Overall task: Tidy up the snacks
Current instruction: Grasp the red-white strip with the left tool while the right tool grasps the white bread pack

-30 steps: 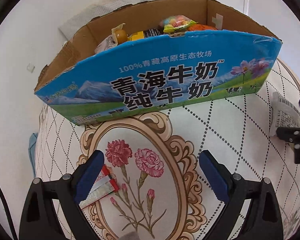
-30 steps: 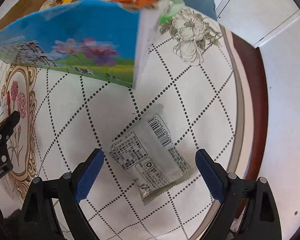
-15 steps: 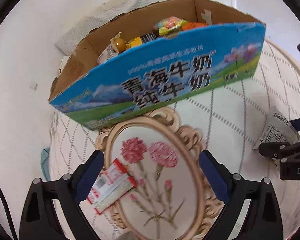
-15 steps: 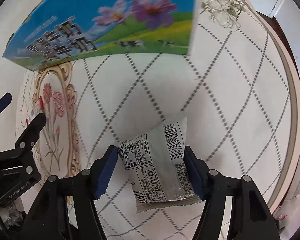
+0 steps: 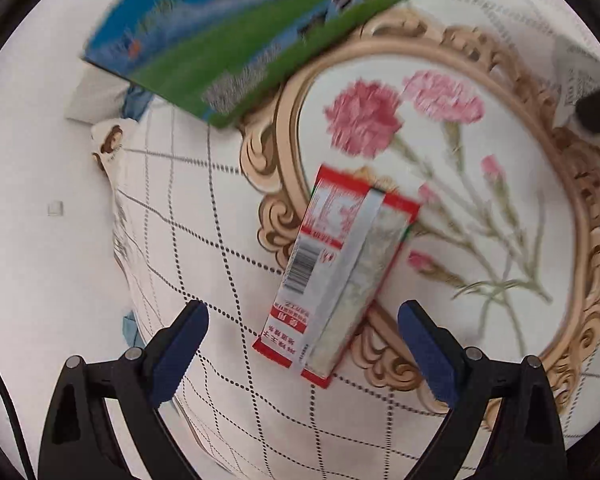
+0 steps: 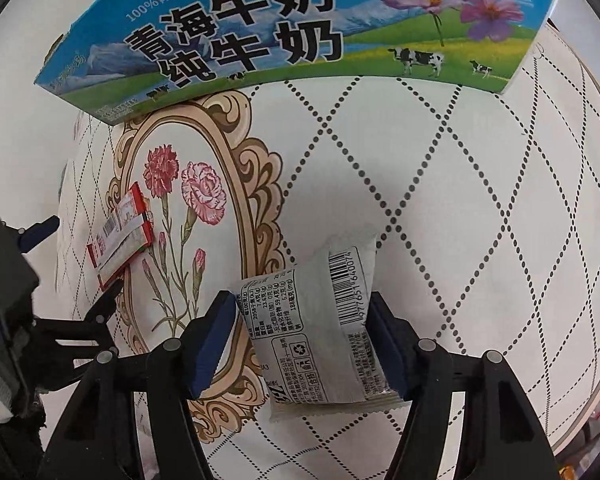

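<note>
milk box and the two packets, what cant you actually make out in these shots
- Milk box contents: both views show only its printed outer wall; the top is cut off by the frame edge.
- Red packet print: motion-blurred in left view, too small in right.
- Silver packet front: only its back label shows.

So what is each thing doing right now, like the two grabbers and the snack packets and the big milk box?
Left gripper: open, empty, hovering just short of the red packet.
Red packet: lying flat on the tablecloth, barcode side up, not held.
Right gripper: shut on the silver packet.
Silver packet: pinched between both fingers, barcode side up.
Milk box: standing on the table, untouched.
Tablecloth: spread flat under everything.
</note>
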The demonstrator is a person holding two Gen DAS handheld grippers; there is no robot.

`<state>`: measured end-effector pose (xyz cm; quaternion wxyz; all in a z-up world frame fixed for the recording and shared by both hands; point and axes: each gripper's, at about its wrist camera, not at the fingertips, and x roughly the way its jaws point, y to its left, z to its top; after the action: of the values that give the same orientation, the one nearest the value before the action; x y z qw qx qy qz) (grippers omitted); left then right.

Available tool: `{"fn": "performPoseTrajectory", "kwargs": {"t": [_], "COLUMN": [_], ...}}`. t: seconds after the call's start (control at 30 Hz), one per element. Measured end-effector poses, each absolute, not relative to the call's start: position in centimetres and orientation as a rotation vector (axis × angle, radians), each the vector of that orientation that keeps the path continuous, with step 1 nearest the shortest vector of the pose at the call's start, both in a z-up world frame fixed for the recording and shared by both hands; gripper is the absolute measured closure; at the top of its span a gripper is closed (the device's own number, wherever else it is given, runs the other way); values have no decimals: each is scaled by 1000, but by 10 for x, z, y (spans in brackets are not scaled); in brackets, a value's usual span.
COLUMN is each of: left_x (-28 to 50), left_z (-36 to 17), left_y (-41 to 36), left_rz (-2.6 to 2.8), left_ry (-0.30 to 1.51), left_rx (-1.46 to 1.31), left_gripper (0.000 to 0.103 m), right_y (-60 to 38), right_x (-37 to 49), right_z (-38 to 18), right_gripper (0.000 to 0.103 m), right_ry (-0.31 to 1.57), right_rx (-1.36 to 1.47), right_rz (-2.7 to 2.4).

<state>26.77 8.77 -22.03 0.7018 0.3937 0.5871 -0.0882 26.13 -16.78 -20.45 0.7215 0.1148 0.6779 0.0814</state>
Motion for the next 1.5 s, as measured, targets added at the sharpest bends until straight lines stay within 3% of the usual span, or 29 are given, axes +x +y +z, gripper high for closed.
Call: {"fn": "performPoseTrajectory", "kwargs": {"t": [0.17,0.2,0.27,0.3,0.67,0.73,0.87,1.03,1.17,1.3,1.5], "left_x": [292,298,305,307,282,279,273,274,292,295,291], "left_z": [-251,-251,-248,-245,-253,-254,-260,-260,-247,-247,-258], "left_y": [105,109,117,121,163,157,140,106,112,122,108], "left_rz": [-262,-274,-293,-271,-72,-117,-186,-179,-83,-33,-75], "left_ry": [1464,1492,1545,1561,1730,1750,1794,1763,1664,1638,1644], "left_rx": [810,740,583,515,-209,-210,-76,20,-67,-196,-104], "left_gripper": [7,12,39,39,40,35,35,35,49,49,48], "right_y": [-159,-153,-145,-140,-110,-110,-117,-128,-122,-100,-80], "right_x": [273,274,271,271,256,256,257,260,261,265,263], "right_z": [-192,-191,-185,-184,-204,-209,-217,-207,-199,-215,-232], "right_gripper": [27,27,27,27,29,35,35,35,34,34,41], "right_ry": [1481,1480,1476,1477,1500,1520,1585,1555,1518,1505,1470], "right_rx": [215,194,149,119,-100,-67,157,175,142,146,-10], "right_rz": [159,162,170,176,207,215,292,253,222,187,194]}}
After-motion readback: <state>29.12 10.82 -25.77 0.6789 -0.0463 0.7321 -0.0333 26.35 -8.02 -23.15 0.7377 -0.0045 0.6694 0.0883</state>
